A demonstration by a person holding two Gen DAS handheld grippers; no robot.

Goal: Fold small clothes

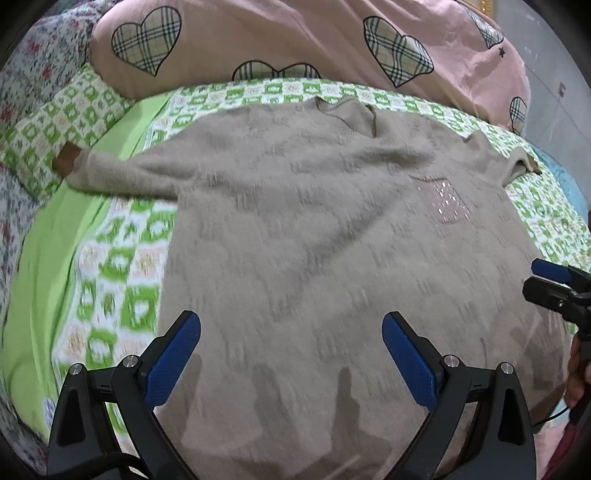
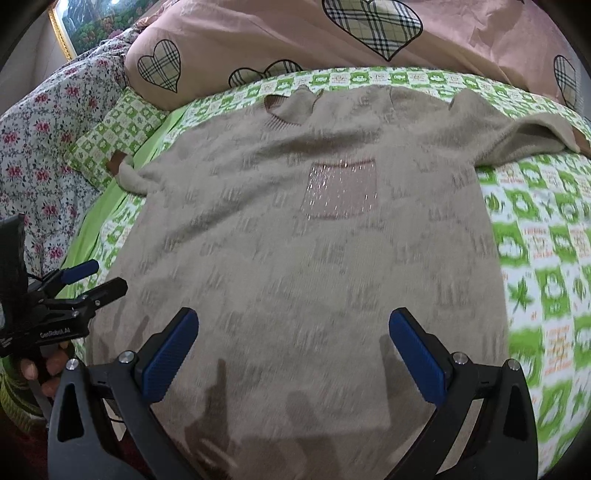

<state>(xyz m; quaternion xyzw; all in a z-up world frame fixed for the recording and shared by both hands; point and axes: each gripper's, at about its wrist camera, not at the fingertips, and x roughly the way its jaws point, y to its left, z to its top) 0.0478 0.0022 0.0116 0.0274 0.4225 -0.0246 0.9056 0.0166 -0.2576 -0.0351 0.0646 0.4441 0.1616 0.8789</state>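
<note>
While both claws gape, left claw (image 1: 291,332), right claw (image 2: 293,330), beige sweater (image 1: 314,206) flat, sleeves outspread

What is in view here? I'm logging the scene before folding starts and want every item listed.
beige knitted sweater: one, beige with a sparkly chest pocket, spread flat on the bed, both sleeves out
green-and-white checked bedsheet: one, under the sweater
green checked pillow: one, by the left sleeve
pink duvet with plaid hearts: one, beyond the collar
floral bedding: one, white with red flowers, far left
framed picture: one, gold frame, upper left
left hand-held gripper: black, blue pads, open
right hand-held gripper: same, open
</note>
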